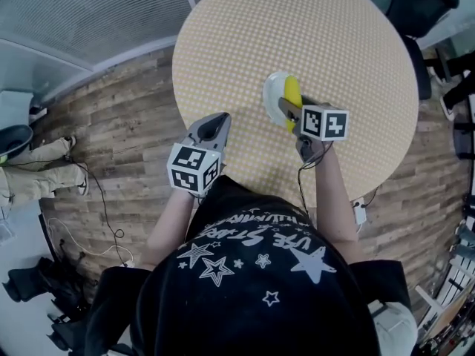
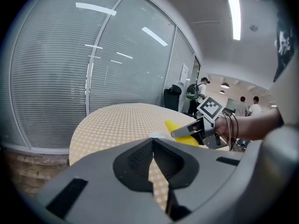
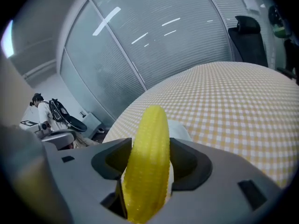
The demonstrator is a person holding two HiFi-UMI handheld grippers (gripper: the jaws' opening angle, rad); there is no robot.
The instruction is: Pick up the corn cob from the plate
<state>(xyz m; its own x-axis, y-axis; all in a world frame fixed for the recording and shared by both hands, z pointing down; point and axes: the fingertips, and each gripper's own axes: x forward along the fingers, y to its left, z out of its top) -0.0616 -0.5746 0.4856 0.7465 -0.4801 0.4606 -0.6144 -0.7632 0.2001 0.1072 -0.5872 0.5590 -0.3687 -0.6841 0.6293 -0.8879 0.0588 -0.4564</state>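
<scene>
A yellow corn cob stands lengthwise between the jaws of my right gripper, which is shut on it. The cob's tip sticks out past the fingertips. Below and beyond it lies a small white plate on the round checked table. In the head view the corn cob and the right gripper hang over the plate near the table's middle. My left gripper hovers at the table's near edge, shut and empty. From the left gripper view its closed jaws point toward the cob.
The table stands on a wooden floor beside a curved glass wall with blinds. A black chair sits at the far right edge. Cables trail over the floor at left. People stand in the background.
</scene>
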